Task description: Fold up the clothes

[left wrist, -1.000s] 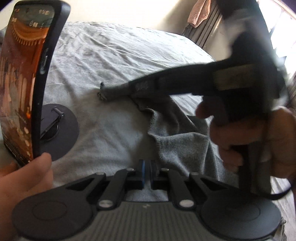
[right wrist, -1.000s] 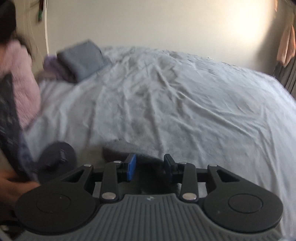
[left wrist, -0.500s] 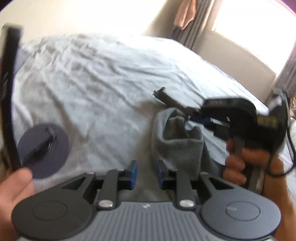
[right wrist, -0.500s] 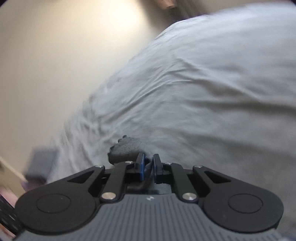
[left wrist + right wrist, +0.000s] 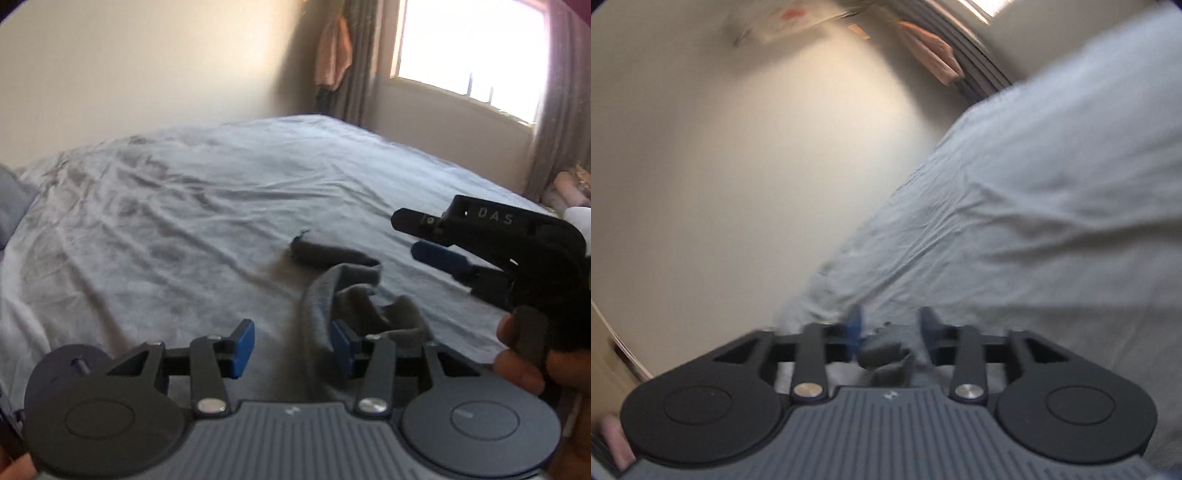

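Now both claws are spread and pinch nothing: the left claw (image 5: pixel 291 349) sits just near-left of the crumpled grey sock (image 5: pixel 354 291) on the bed (image 5: pixel 184 221), the right claw (image 5: pixel 413 236) hovering at its right.

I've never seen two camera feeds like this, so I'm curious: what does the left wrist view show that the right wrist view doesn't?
Only the left wrist view shows the window, the right gripper from outside, open, and the whole crumpled grey garment. Only the right wrist view shows a pale box edge at its left. Both share the grey bedsheet, the cream wall, and the garment lying between open fingers.
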`<state>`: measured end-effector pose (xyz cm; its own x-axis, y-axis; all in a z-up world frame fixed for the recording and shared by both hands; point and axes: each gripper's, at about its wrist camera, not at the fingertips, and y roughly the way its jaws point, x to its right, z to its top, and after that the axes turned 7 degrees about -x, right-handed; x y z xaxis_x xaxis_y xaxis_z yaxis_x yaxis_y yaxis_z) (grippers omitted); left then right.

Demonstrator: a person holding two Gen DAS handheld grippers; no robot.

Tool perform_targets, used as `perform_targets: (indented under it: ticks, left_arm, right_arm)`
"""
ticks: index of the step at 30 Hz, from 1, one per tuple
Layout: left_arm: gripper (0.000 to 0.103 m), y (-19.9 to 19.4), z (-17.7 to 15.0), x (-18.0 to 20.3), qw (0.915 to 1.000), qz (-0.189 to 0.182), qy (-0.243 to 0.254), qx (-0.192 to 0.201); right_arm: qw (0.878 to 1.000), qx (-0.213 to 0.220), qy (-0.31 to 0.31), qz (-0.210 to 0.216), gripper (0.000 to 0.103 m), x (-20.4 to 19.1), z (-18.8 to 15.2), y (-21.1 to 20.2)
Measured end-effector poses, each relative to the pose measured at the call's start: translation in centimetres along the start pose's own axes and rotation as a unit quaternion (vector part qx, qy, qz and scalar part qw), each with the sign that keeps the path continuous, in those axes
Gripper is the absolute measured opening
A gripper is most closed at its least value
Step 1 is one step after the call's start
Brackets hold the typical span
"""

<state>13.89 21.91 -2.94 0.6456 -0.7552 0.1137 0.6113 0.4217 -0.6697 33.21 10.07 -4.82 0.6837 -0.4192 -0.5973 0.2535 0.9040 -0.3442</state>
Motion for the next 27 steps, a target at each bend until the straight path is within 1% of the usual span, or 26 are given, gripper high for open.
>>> perform_targets:
  ticks: [2, 4, 6, 8, 9, 10, 12, 13, 14, 15, 16, 17, 18, 20, 21, 24, 27]
  left_arm:
    - [0.047, 0.2, -0.2, -0.2, 0.9999, 0.009, 0.0, -0.008]
    - [0.047, 0.1, -0.5, 0.0, 0.9998, 0.018, 0.006, -0.006]
    - [0.047, 0.0, -0.7, 0.3, 0.9996, 0.025, 0.015, -0.002]
    - [0.047, -0.1, -0.9, 0.7, 0.9991, 0.032, 0.027, 0.003]
    - [0.047, -0.1, -1.0, 0.8, 0.9989, 0.034, 0.031, 0.004]
    - [0.047, -0.1, -1.0, 0.7, 0.9989, 0.033, 0.032, 0.004]
    - [0.047, -0.1, -0.8, 0.5, 0.9993, 0.027, 0.026, 0.002]
    - [0.047, -0.1, -0.6, 0.4, 0.9995, 0.02, 0.022, 0.003]
    - [0.047, -0.1, -0.3, 0.4, 0.9997, 0.013, 0.018, 0.004]
    - [0.047, -0.1, -0.1, 0.3, 0.9999, 0.005, 0.014, 0.005]
    - [0.047, -0.1, 0.2, 0.4, 0.9999, -0.002, 0.013, 0.006]
    - [0.047, 0.0, 0.5, 0.7, 0.9998, -0.009, 0.013, 0.008]
    - [0.047, 0.2, 0.8, 1.0, 0.9997, -0.019, 0.014, 0.006]
    - [0.047, 0.7, 1.5, 1.7, 0.999, -0.043, 0.015, 0.002]
    - [0.047, 1.0, 1.9, 1.9, 0.9986, -0.053, 0.009, -0.002]
    - [0.047, 2.4, 3.1, 2.5, 0.9965, -0.08, -0.016, -0.016]
    - [0.047, 4.4, 4.2, 2.5, 0.9925, -0.102, -0.054, -0.038]
  right_arm:
    - [0.999, -0.014, -0.042, -0.028, 0.043, -1.3, -0.4, 0.9]
    - [0.993, -0.034, -0.092, -0.07, 0.043, -2.6, -1.2, 2.3]
    - [0.985, -0.059, -0.137, -0.092, 0.043, -4.0, -2.0, 3.4]
    - [0.978, -0.07, -0.162, -0.108, 0.043, -4.2, -2.6, 4.1]
    - [0.976, -0.074, -0.168, -0.116, 0.042, -4.2, -2.7, 4.5]
    - [0.974, -0.078, -0.174, -0.123, 0.03, -4.1, -2.8, 4.8]
    - [0.985, -0.074, -0.113, -0.106, 0.011, -2.2, -2.2, 3.9]
    - [0.993, -0.073, -0.047, -0.084, 0.008, -0.4, -1.8, 2.9]
    - [0.995, -0.071, 0.025, -0.058, 0.007, 1.4, -1.3, 2.0]
    - [0.992, -0.07, 0.103, -0.023, 0.006, 3.6, -1.2, 1.1]
    - [0.981, -0.07, 0.182, 0.014, 0.004, 5.9, -1.2, 0.3]
    - [0.967, -0.064, 0.24, 0.051, 0.004, 7.6, -1.5, -0.3]
    - [0.954, -0.056, 0.283, 0.085, 0.005, 9.0, -1.8, -0.7]
    - [0.936, -0.048, 0.326, 0.121, 0.007, 10.2, -2.1, -1.1]
    - [0.933, -0.046, 0.334, 0.129, 0.008, 10.4, -2.2, -1.2]
    - [0.934, -0.049, 0.33, 0.129, 0.008, 10.4, -2.3, -1.4]
    - [0.94, -0.044, 0.323, 0.101, 0.008, 9.9, -2.0, -1.4]
